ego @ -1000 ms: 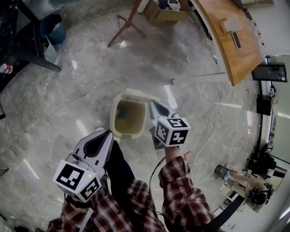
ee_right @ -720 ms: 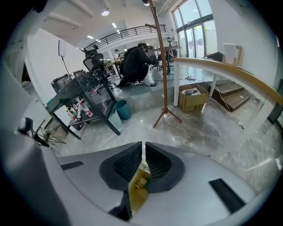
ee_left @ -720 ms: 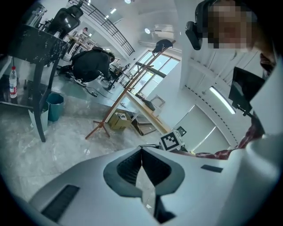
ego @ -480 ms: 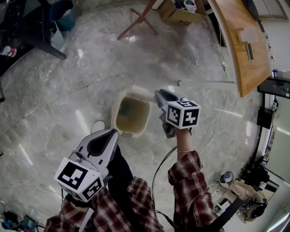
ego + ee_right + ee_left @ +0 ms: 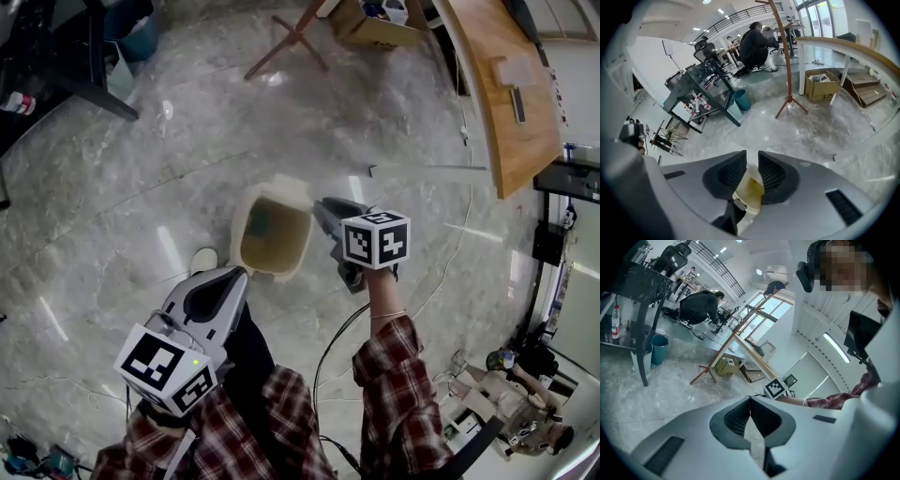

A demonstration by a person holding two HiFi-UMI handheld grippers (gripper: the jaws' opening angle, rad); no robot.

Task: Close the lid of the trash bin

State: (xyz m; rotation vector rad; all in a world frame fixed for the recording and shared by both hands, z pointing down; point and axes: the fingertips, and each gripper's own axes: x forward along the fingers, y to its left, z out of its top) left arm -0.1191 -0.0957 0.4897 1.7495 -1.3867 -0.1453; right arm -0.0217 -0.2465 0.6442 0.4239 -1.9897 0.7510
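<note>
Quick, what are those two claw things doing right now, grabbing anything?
Left gripper: shut, holding nothing.
Right gripper: open, holding nothing; the trash bin shows through the gap.

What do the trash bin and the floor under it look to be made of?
The trash bin is probably plastic, cream and matte: its rounded moulded rim and thin walls suggest it. The floor looks like polished stone or marble-look tile, grey with pale veining, and it mirrors the ceiling lights in bright streaks.
</note>
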